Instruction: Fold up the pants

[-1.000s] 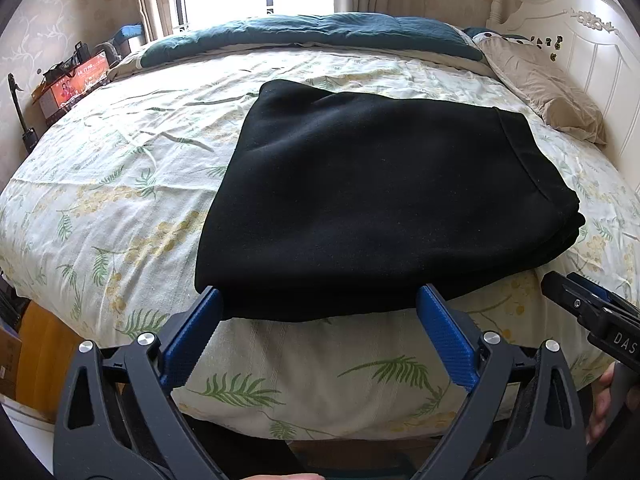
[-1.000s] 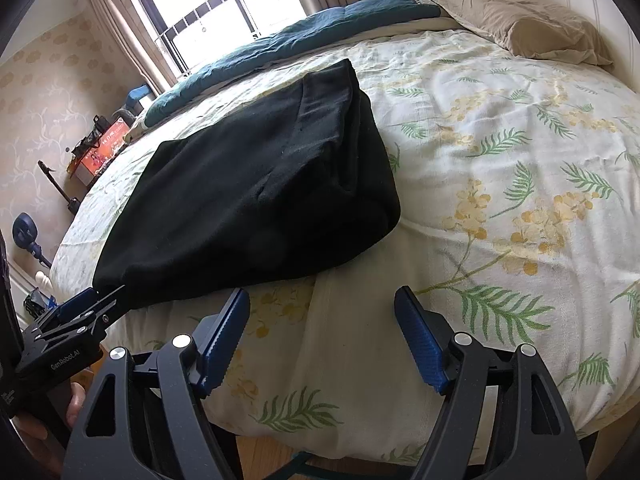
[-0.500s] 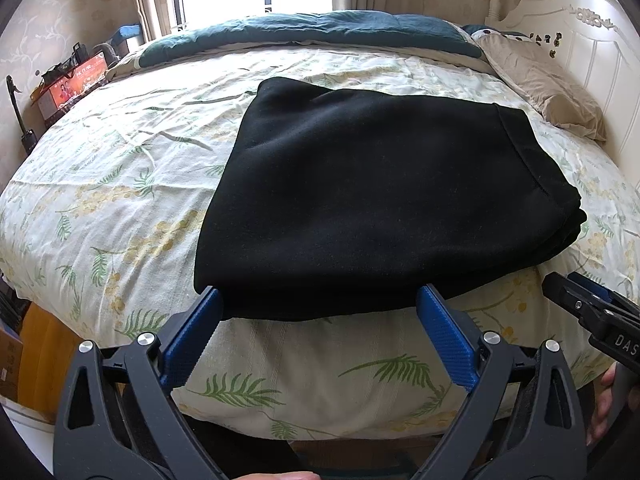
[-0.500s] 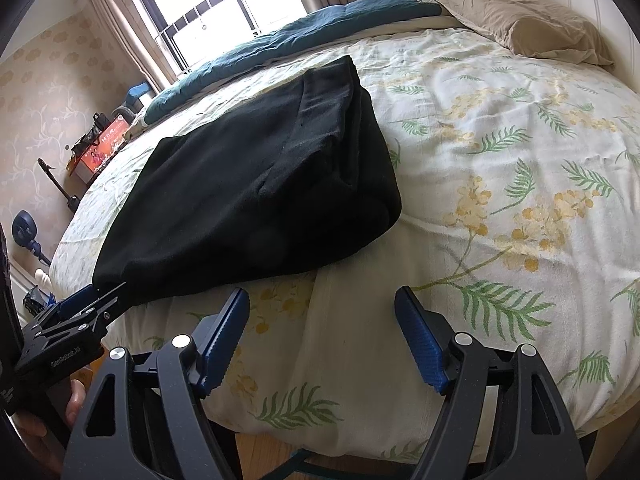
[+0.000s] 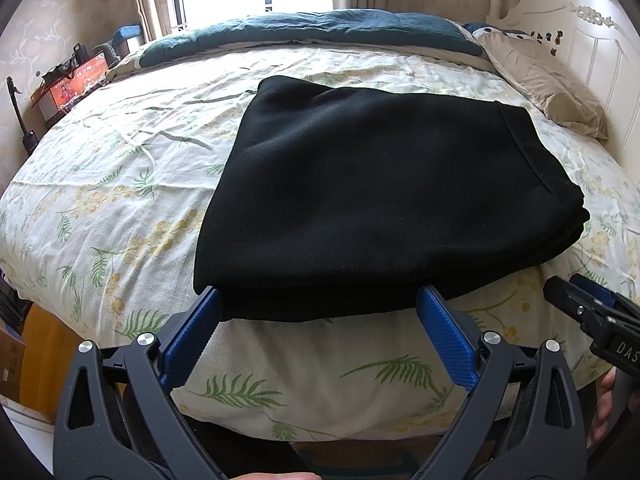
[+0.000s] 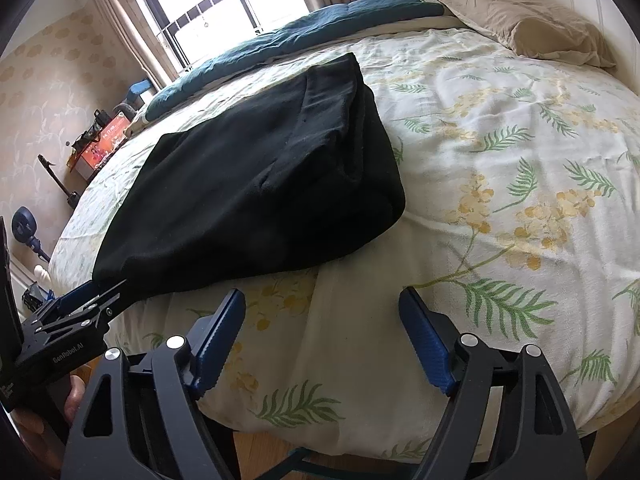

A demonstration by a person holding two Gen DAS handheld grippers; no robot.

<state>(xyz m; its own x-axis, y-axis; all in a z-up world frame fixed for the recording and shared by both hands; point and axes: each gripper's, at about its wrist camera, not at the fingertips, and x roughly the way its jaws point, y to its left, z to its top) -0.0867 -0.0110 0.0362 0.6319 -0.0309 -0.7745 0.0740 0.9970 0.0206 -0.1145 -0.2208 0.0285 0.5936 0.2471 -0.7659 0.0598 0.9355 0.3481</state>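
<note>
Floral cotton covers the bed, and on it, toward my twelve o'clock in the left wrist view, the black pants lie as a thick, squared stack, near edge close to the mattress edge. I judge the folding done or nearly so: layered edges show at the stack's three o'clock side, though I cannot tell from here how many folds are in it.

Behind, a teal quilt runs along twelve o'clock, and a beige pillow sits at two o'clock by the white headboard.

My left gripper stands with jaws wide apart at the stack's near edge, nothing pinched between the pads. My right gripper hovers over bare bedding, pants off at ten o'clock, jaws spread and empty.

Next, I reckon, comes either one last fold, which needs both grippers closing on the near edge, or simply backing away.

Against the earlier frames, pants and both hands sit where they were; the only change is the right jaws, which have just been opening a little further with nothing between them.
</note>
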